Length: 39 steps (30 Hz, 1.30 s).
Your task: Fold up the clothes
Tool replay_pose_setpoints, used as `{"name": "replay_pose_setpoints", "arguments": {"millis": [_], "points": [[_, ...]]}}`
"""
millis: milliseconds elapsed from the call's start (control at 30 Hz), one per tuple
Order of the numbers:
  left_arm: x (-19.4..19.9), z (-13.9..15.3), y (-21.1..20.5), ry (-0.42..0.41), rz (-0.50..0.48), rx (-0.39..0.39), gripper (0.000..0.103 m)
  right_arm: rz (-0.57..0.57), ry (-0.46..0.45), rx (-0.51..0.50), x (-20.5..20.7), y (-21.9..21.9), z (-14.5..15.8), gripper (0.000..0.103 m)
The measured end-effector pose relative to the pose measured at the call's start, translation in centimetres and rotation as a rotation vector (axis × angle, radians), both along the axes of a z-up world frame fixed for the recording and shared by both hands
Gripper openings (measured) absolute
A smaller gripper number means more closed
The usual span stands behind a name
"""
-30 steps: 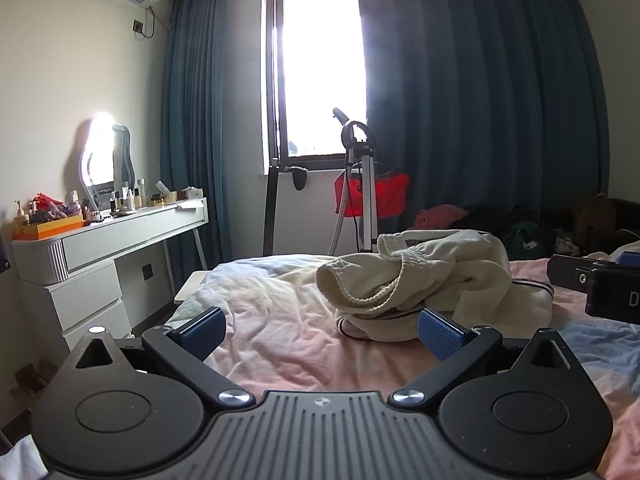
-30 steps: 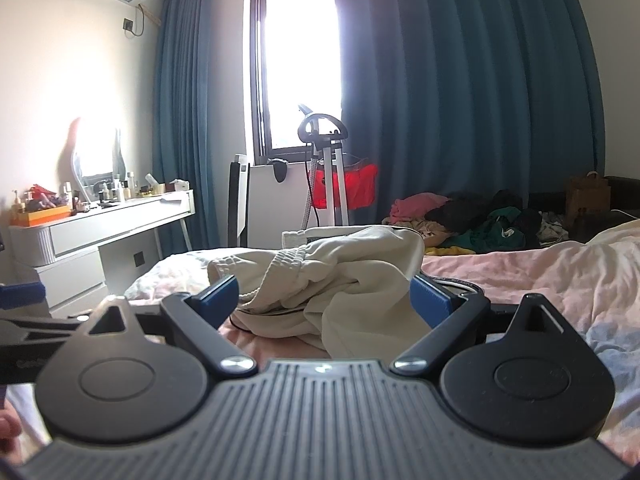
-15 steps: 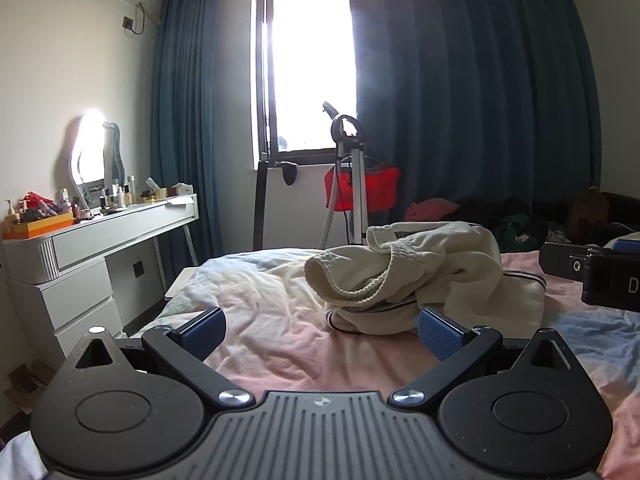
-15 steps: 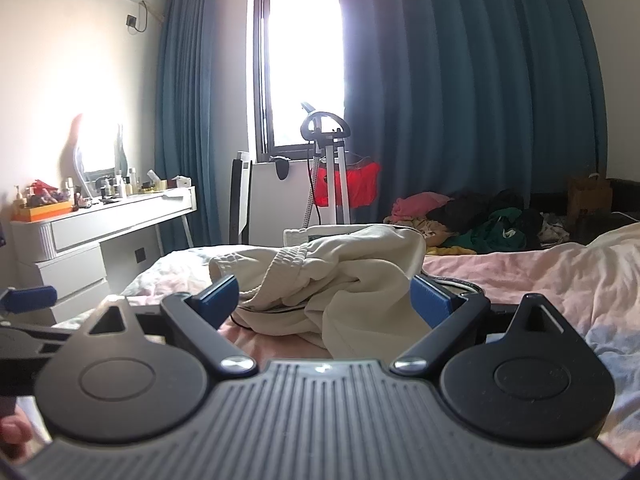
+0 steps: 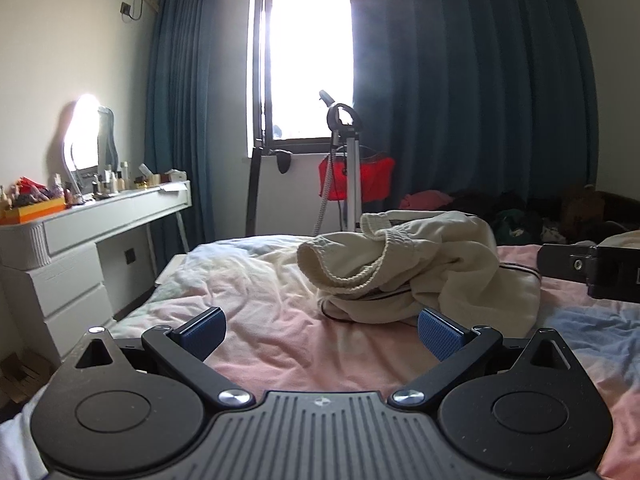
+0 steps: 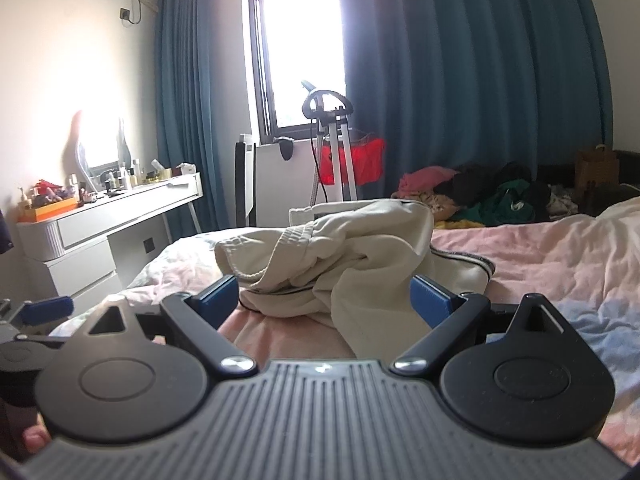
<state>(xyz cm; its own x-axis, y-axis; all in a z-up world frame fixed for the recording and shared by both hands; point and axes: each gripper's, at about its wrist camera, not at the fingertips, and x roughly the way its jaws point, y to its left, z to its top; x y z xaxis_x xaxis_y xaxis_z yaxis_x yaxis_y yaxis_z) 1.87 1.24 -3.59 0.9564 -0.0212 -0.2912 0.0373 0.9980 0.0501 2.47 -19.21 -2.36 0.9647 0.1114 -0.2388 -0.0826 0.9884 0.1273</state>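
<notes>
A crumpled cream garment (image 5: 416, 272) with a ribbed waistband lies in a heap on the pink bed sheet (image 5: 280, 320); it also shows in the right wrist view (image 6: 344, 256). My left gripper (image 5: 320, 332) is open and empty, low over the sheet, just short of the garment's left front edge. My right gripper (image 6: 324, 300) is open and empty, with the garment's near edge between its blue pads (image 6: 430, 300). The right gripper's body (image 5: 592, 268) shows at the right edge of the left wrist view. The left gripper's pad (image 6: 48, 308) shows at the left edge of the right wrist view.
A white dresser (image 5: 80, 240) with bottles stands left of the bed. A garment steamer stand (image 5: 344, 168) with a red item is by the window. A pile of dark and coloured clothes (image 6: 492, 196) lies beyond the bed on the right. Blue curtains hang behind.
Both grippers have dropped slightly and edged closer to the garment. Both stay open. The garment has not moved.
</notes>
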Motion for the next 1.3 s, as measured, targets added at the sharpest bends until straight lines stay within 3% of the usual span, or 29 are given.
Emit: {"name": "replay_pose_setpoints", "arguments": {"millis": [300, 433, 567, 667, 733, 867, 967, 1133, 1300], "points": [[0.5, -1.4, 0.2, -0.014, 0.009, 0.020, 0.103, 0.007, 0.015, 0.034, 0.0, -0.1, 0.3, 0.094], [1.9, -3.5, 0.9, 0.045, 0.004, 0.029, 0.103, 0.005, -0.014, 0.073, -0.5, -0.7, 1.2, 0.094], [3.1, -4.8, 2.1, 0.107, -0.030, -0.068, 0.103, 0.024, -0.057, 0.063, -1.2, -1.2, 2.5, 0.094], [3.9, -5.5, 2.9, 0.151, -0.030, -0.135, 0.103, 0.029, -0.110, -0.024, -2.2, -1.0, 3.4, 0.094], [4.6, -5.6, 3.3, 0.179, -0.009, -0.179, 0.103, 0.036, -0.128, -0.027, -2.8, -1.4, 4.0, 0.094], [6.7, -5.1, 3.8, 0.233, 0.066, -0.240, 0.103, 0.062, -0.116, 0.027, -3.2, -2.9, 4.4, 0.094], [9.2, -4.1, 4.2, 0.260, 0.113, -0.339, 0.103, 0.057, -0.096, 0.061, -3.5, -4.2, 4.0, 0.094], [15.1, -2.0, 4.1, 0.224, 0.158, -0.538, 0.103, 0.028, -0.047, 0.088, -2.9, -6.1, 1.8, 0.094], [22.0, -2.2, 2.9, 0.248, 0.192, -0.577, 0.101, 0.042, 0.016, 0.192, -0.8, -7.2, -0.5, 0.094]]}}
